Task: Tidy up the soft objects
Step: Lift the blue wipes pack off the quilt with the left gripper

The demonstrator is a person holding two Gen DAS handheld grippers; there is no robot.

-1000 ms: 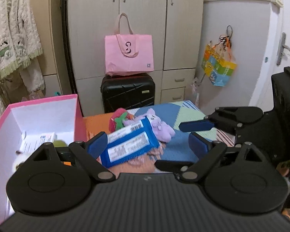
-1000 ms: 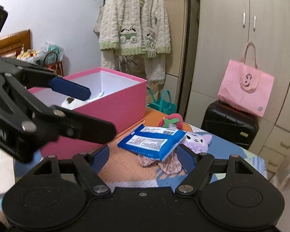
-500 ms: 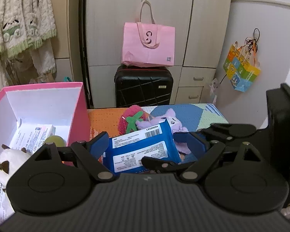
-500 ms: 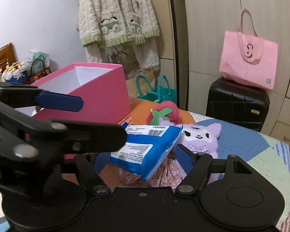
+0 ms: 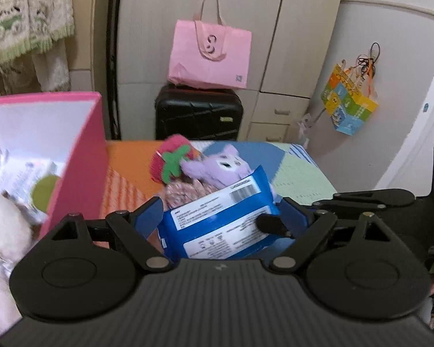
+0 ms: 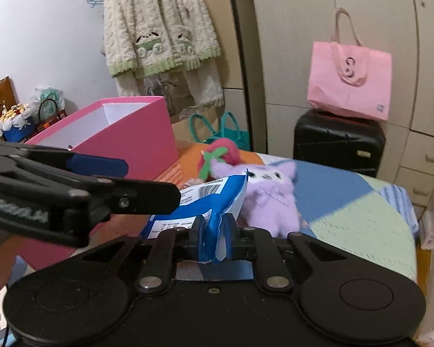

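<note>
- I see the wipes packet (image 5: 220, 225) between my left gripper's (image 5: 221, 219) spread fingers, over the table (image 5: 301, 173).
- My right gripper (image 6: 214, 231) is clamped on one edge of that packet, at its right side.
- The cat plush (image 6: 269, 199) lies just behind the packet, touching it; the strawberry plush (image 5: 170, 162) sits to its left.
- The open box (image 5: 81, 159) stands on the table left of the packet, with a round plush (image 5: 5, 231) and papers (image 5: 23, 173) inside.
- Behind the table a suitcase (image 5: 198, 112) stands before the wardrobe (image 5: 275, 29), a tote bag (image 5: 209, 55) on top.
</note>
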